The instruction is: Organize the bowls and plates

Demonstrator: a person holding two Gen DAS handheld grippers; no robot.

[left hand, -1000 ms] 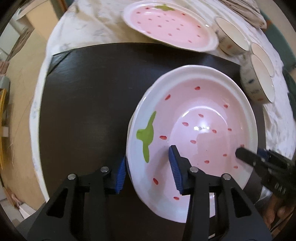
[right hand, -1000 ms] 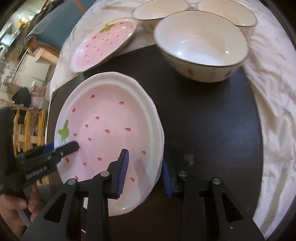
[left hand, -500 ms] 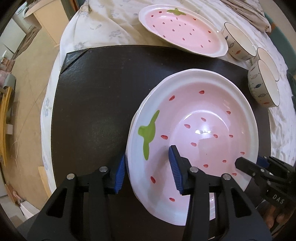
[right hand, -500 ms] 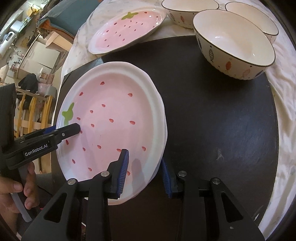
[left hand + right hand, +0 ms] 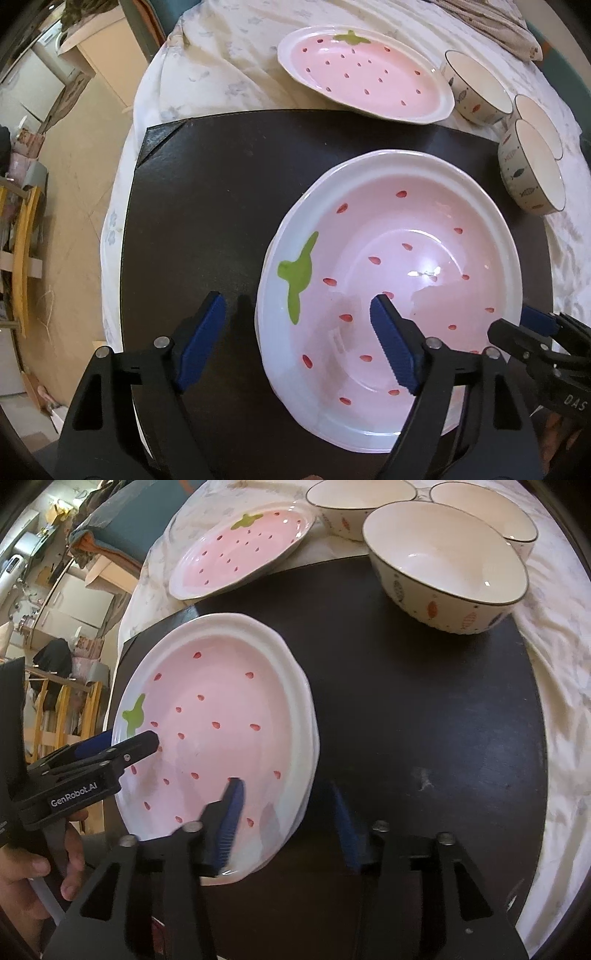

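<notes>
A pink strawberry plate [image 5: 399, 266] lies stacked on another plate on the black mat [image 5: 207, 206]; it also shows in the right wrist view [image 5: 221, 716]. My left gripper [image 5: 295, 328] is open, its jaws astride the plate's near-left rim without pressing it. My right gripper [image 5: 288, 812] is open, astride the plate's right rim. A second strawberry plate [image 5: 365, 74] lies on the cloth beyond the mat, also seen in the right wrist view [image 5: 243, 546]. Three fish-pattern bowls [image 5: 447, 565] stand at the far right, the nearest on the mat's edge.
The table is draped in a pale floral cloth [image 5: 207, 66]. The floor and a yellow wooden frame [image 5: 22, 251] lie past its left edge. The right half of the mat [image 5: 424, 709] is bare.
Both grippers have opened wider around the plate rim and let go. The stacked plate rests on the mat and both cameras have drawn back a little.
</notes>
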